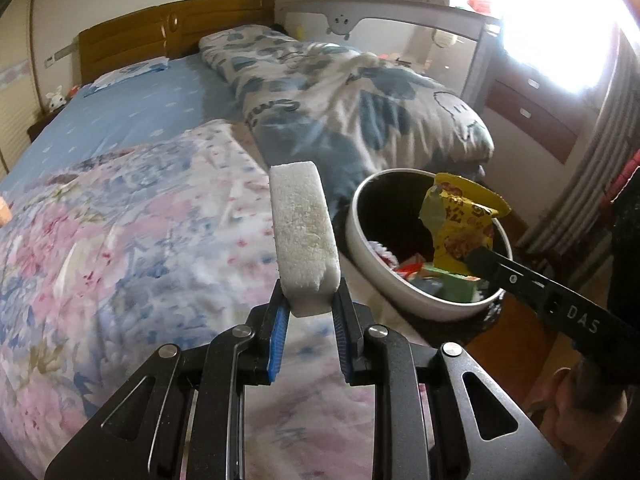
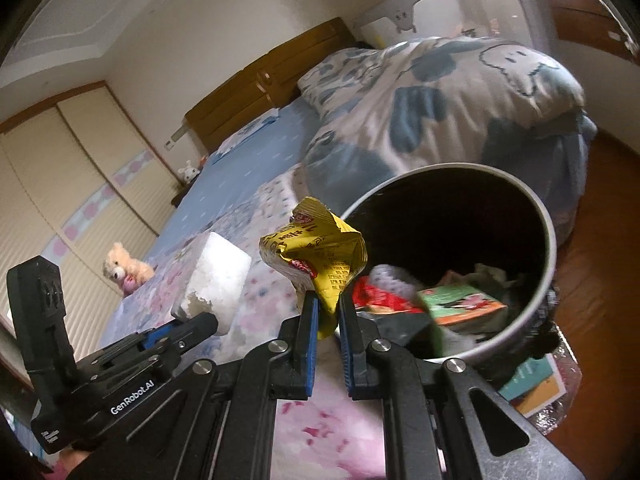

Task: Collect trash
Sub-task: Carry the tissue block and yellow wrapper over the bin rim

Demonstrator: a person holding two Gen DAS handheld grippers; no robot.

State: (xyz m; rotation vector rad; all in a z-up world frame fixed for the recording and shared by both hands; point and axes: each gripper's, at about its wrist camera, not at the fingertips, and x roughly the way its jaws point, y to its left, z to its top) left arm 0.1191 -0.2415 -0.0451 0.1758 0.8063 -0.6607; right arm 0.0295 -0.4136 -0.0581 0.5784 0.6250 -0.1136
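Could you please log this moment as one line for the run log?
left claw: shut on white foam block | right claw: shut on yellow wrapper | trash bin: part-filled, beside bed | neither item dropped yet

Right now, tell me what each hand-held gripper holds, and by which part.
Left hand-held gripper: white foam block, clamped at its lower end. Right hand-held gripper: crumpled yellow wrapper, pinched at its bottom edge.

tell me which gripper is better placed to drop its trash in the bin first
Right. The right gripper holds the yellow wrapper already at the bin rim, while the left gripper's foam block is over the bed.
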